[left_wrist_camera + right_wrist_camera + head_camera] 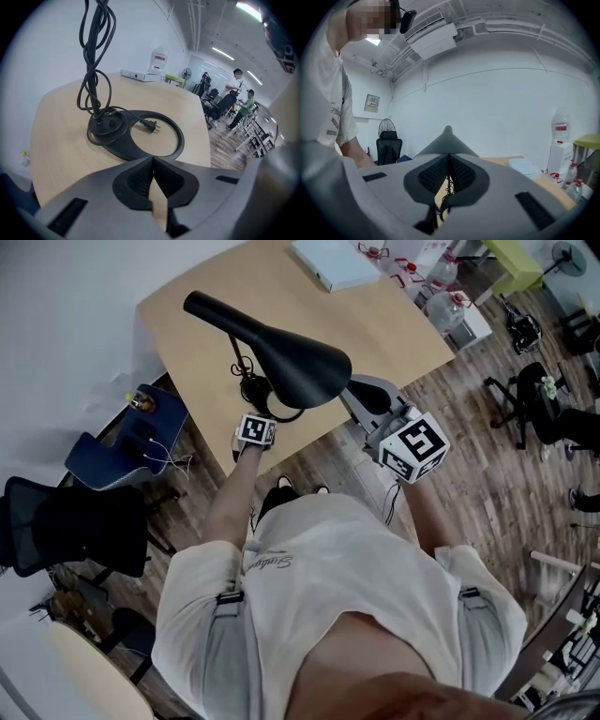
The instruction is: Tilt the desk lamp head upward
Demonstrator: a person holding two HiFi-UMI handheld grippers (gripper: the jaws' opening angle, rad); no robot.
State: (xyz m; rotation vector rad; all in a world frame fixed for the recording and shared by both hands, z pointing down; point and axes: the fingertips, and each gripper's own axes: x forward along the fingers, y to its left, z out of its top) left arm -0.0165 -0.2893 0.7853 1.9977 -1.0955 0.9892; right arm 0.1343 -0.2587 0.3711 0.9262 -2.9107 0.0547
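At the table's near edge, your right gripper (448,154), fingers closed together, sits under the lamp head (281,345). Your left gripper (153,160), closed and empty, hovers near the lamp base (115,146).

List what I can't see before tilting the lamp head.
Head view: lamp head hides its joint and the left gripper tips.
Left gripper view: top edge cuts off everything above the base.
Right gripper view: right gripper body covers the head's rim; contact unclear.

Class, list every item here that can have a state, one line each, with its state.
Left tongs: shut, empty.
Right tongs: shut, empty.
Lamp head: not gripped.
Plug: unplugged, lying by the lamp base.
Cord: bundled in loops.
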